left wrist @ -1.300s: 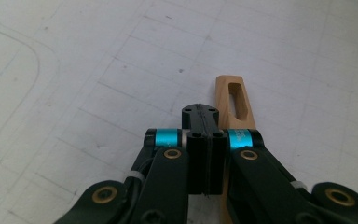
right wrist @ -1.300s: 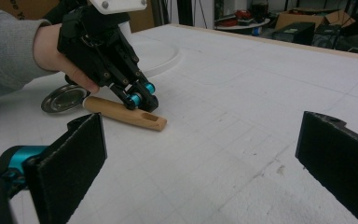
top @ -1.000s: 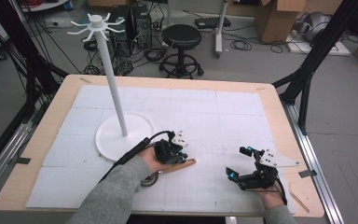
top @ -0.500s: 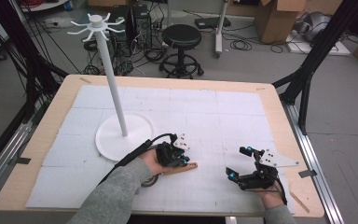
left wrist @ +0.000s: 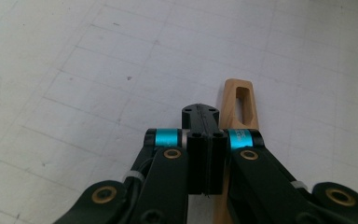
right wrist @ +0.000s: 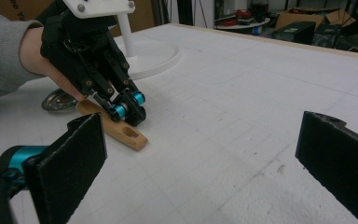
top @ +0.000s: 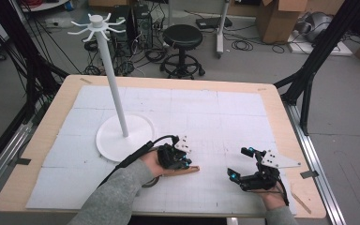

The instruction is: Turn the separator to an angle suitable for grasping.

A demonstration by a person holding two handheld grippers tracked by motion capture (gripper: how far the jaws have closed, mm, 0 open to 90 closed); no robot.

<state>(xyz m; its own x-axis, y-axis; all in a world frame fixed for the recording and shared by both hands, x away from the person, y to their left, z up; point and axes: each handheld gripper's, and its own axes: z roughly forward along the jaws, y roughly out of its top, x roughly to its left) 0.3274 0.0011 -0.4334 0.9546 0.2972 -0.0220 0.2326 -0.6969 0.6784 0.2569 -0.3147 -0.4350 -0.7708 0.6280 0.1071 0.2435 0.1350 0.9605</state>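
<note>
Wooden-handled utensil with slotted light-wood handle (right wrist: 121, 130) lying on white gridded table mat (top: 206, 117) near white stand base (top: 122, 138); left gripper (left wrist: 200, 114), jaws together beside handle, apparently positioning; next needing jaws parting to clamp; right gripper (top: 241, 163) waiting, jaws apart.

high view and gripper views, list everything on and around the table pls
stand: 1, white, round base on the table's left half, pegs at its top
wooden handle: 1, light wood with a slot at its end, flat on the table beside the left gripper's jaws
metal piece: 1, shiny, at the handle's other end, partly hidden
table: 1, wood rim, white gridded sheet
stool: 1, black, floor beyond the table
cardboard boxes: several, brown, back right
left gripper: 1, black, jaws shut
right gripper: 1, black, jaws open, nothing between
</note>
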